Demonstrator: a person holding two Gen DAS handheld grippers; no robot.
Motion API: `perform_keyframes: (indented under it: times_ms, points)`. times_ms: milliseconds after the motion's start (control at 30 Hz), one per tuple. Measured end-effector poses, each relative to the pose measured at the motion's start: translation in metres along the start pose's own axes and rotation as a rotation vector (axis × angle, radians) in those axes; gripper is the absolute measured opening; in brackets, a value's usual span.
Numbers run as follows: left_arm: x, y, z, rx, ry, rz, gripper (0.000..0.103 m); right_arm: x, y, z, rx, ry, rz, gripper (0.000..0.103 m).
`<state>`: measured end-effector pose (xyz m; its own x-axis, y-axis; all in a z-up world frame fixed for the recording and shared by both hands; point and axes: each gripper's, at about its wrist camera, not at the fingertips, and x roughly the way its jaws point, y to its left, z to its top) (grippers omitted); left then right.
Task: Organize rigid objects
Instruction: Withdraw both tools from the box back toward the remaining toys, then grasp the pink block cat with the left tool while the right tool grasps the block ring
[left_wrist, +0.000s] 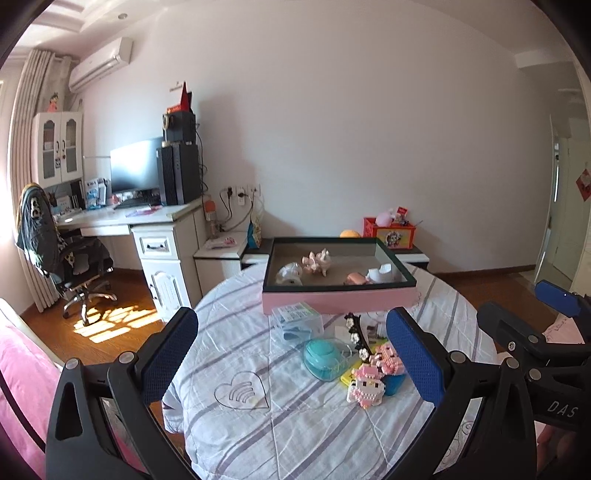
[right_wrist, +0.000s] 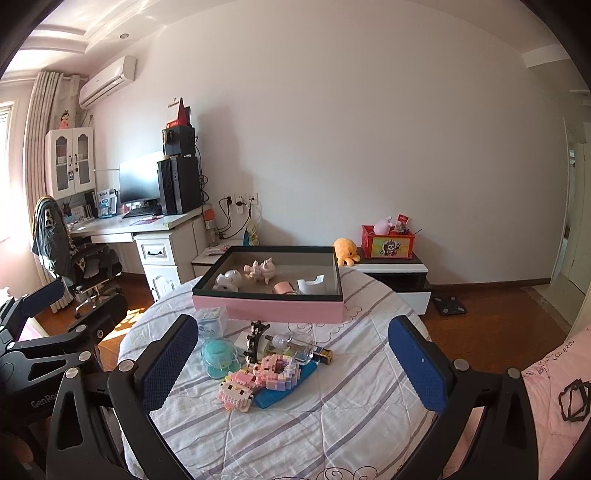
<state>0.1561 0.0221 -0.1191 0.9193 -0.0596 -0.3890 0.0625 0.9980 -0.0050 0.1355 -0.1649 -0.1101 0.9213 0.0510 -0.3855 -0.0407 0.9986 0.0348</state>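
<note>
Striped cloth covers the round table (right_wrist: 332, 424), the biggest thing here. At its far side sits the pink box (right_wrist: 280, 308) with a dark rim. Its long side runs left to right. Inside it I can see a few small toys: a pale pig-like figure (right_wrist: 260, 271), a white round one (right_wrist: 229, 280), a pink bit and a white bit.

In front of the box lies a little heap of things not yet put away. There is a clear box (left_wrist: 295, 319), a teal round case (right_wrist: 218, 356), a clear bottle (right_wrist: 295, 345) lying on its side, a black clip with flowers (left_wrist: 356, 336), and pink block toys (right_wrist: 258, 376) on a blue piece.

The left gripper (left_wrist: 291, 363) is wide open and holds nothing. The right gripper (right_wrist: 293, 363) is wide open too, and empty. Both hang above the near side of the table, apart from the heap.

I think the next job is to pick one thing from the heap and put it in the pink box. The bottle looks like a good pick. Its long way runs left to right, with its small end pointing right, toward a dark tube just beside it. To do it well, come down with the fingers across its short way, one in front and one behind. Close slowly, as it may roll. Take care not to bump the block toys, which touch or sit very near it and could break apart.
</note>
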Motion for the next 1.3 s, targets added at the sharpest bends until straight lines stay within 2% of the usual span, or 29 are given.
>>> perform_keyframes:
  times_ms: [200, 367, 633, 900, 933, 967, 1000, 1100, 1167, 1200, 1300]
  points:
    - [0.049, -0.001, -0.033, 0.003, 0.158, -0.012, 0.103, 0.05, -0.004, -0.032, 0.0, 0.145, 0.026, 0.103]
    - [0.081, -0.013, -0.053, 0.017, 0.249, -0.041, 0.103, 0.08, -0.018, -0.056, 0.019, 0.231, 0.027, 0.103]
    - [0.111, -0.051, -0.07, 0.091, 0.302, -0.078, 0.103, 0.099, -0.058, -0.078, 0.079, 0.293, -0.027, 0.103]
    - [0.137, -0.068, -0.085, 0.134, 0.358, -0.097, 0.101, 0.117, -0.077, -0.088, 0.116, 0.337, -0.024, 0.103]
    - [0.137, -0.069, -0.084, 0.136, 0.348, -0.11, 0.099, 0.119, -0.077, -0.089, 0.122, 0.338, -0.016, 0.103]
    - [0.137, -0.07, -0.082, 0.143, 0.339, -0.119, 0.091, 0.119, -0.077, -0.089, 0.127, 0.336, -0.011, 0.103]
    - [0.136, -0.071, -0.081, 0.143, 0.327, -0.131, 0.076, 0.12, -0.076, -0.088, 0.127, 0.334, -0.01, 0.103]
    - [0.137, -0.072, -0.08, 0.163, 0.331, -0.144, 0.056, 0.123, -0.07, -0.088, 0.106, 0.337, -0.008, 0.103]
    - [0.142, -0.071, -0.086, 0.175, 0.362, -0.156, 0.049, 0.124, -0.067, -0.088, 0.104, 0.343, -0.003, 0.103]
    - [0.145, -0.07, -0.09, 0.178, 0.384, -0.151, 0.048, 0.125, -0.065, -0.088, 0.102, 0.343, -0.002, 0.103]
    - [0.139, -0.063, -0.091, 0.168, 0.373, -0.157, 0.049, 0.125, -0.058, -0.087, 0.089, 0.343, 0.006, 0.103]
